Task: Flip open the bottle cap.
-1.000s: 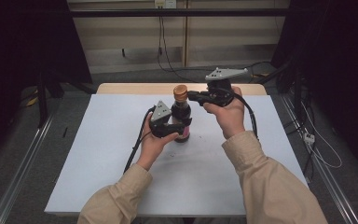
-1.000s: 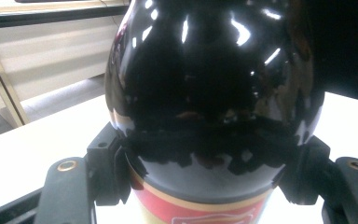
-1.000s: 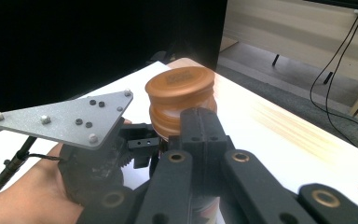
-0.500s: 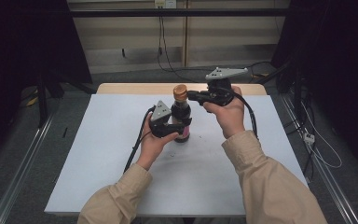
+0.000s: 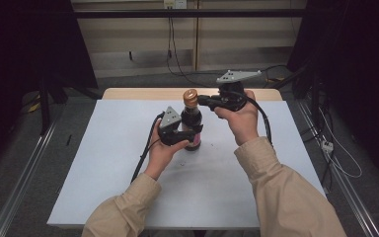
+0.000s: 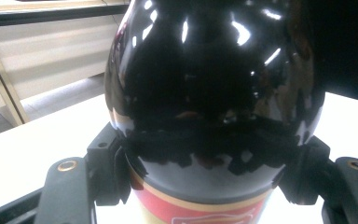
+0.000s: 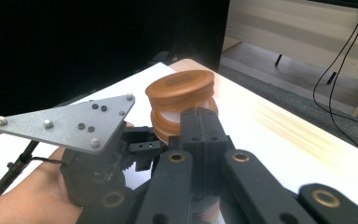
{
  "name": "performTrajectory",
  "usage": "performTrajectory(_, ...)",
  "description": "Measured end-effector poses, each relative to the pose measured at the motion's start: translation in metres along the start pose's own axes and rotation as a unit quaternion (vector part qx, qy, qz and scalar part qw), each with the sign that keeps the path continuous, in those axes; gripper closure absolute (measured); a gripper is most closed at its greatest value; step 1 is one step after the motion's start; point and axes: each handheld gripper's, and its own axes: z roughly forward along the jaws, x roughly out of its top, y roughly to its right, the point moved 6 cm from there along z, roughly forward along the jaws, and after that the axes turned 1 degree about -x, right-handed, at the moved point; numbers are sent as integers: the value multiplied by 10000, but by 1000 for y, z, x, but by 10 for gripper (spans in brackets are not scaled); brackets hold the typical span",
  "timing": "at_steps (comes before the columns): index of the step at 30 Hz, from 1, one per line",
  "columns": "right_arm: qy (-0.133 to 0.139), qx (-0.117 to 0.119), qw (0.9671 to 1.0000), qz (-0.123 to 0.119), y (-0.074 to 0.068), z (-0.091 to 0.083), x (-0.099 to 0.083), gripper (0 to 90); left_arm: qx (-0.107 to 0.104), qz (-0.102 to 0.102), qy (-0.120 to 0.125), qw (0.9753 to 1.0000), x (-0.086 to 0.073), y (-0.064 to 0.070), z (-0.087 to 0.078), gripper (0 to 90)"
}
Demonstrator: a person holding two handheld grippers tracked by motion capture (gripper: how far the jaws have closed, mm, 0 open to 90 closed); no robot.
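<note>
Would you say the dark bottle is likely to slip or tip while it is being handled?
The bottle looks glossy and rounded, so probably slippery. The left tool clamps its body, likely steadying it. It is tall with a narrow base, so it may tip if released while the right tool works the cap.

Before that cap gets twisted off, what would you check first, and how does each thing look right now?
1. Left gripper clamped on the dark bottle: ok, its jaws press both sides of the body.
2. Right gripper on the brown cap: ok, jaws shut at the cap's lower ring.
3. Bottle upright on the white table: ok.
4. Cap still seated: ok, it sits on the neck.
5. Grip firm enough not to slip: cannot tell.
6. Cables away from the bottle: ok, they trail toward the person.
</note>
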Motion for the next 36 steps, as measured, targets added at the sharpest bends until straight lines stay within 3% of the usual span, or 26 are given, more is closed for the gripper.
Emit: performTrajectory(36,26,3,10000,-9,3,2,4,900,-18,-57,23,10000,0,-2,1,307)
